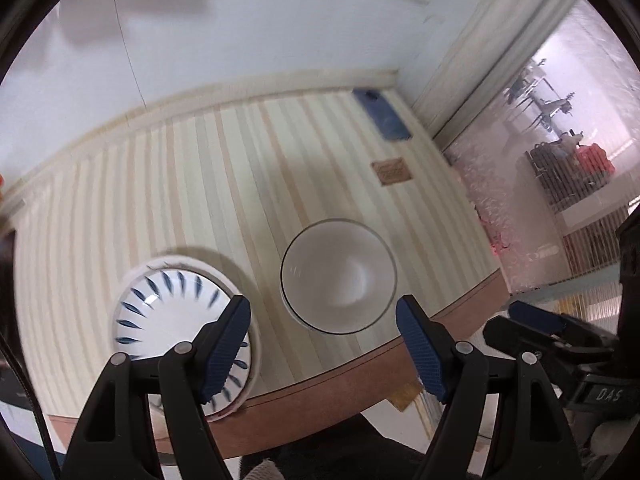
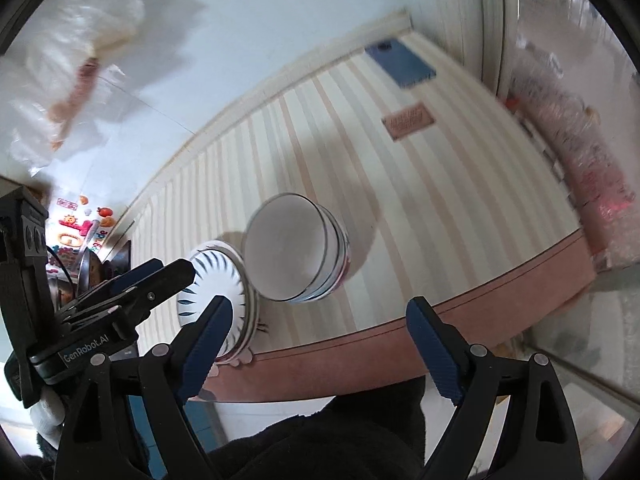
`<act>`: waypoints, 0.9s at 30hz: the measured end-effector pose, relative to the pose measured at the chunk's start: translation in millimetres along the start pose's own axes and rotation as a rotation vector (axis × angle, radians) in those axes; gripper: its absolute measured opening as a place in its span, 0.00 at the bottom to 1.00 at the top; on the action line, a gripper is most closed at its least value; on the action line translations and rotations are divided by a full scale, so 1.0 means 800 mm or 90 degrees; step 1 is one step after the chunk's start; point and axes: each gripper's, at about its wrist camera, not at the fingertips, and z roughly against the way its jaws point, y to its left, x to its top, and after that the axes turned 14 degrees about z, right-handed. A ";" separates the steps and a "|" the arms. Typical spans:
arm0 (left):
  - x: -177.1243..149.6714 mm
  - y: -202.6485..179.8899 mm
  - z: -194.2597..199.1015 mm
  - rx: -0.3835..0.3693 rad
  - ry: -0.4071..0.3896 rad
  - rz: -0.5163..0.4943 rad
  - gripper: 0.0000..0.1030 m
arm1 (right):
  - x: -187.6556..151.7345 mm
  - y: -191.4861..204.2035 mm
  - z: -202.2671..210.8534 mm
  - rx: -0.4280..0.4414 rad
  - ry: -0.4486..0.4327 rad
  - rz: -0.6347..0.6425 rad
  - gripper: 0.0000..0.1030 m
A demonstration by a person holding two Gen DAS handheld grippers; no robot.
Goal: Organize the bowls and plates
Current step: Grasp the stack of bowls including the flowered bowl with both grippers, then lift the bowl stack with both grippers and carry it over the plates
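My striped table (image 1: 200,184) carries a plate stack (image 1: 176,320), stacked bowls (image 1: 340,276), a blue phone (image 1: 382,114) and a brown card (image 1: 392,172).

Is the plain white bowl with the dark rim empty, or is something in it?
Empty. The plain white bowl with the dark rim shows a bare white inside in both wrist views, standing upright on the striped table.

left gripper (image 1: 324,344) jaws spread wide, holding nothing. right gripper (image 2: 320,346) likewise wide apart, empty. the two are held side by side, each visible at the edge of the other's view.
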 end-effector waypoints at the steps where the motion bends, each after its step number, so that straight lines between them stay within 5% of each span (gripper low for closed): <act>1: 0.002 0.002 -0.010 0.000 0.009 0.005 0.72 | 0.004 -0.009 -0.018 0.013 0.013 -0.005 0.88; 14: 0.057 0.048 -0.149 -0.032 0.170 0.108 0.72 | 0.023 -0.065 -0.204 0.185 0.141 -0.101 0.88; 27: 0.063 0.065 -0.221 -0.070 0.290 0.127 0.64 | 0.040 -0.063 -0.271 0.222 0.175 -0.125 0.88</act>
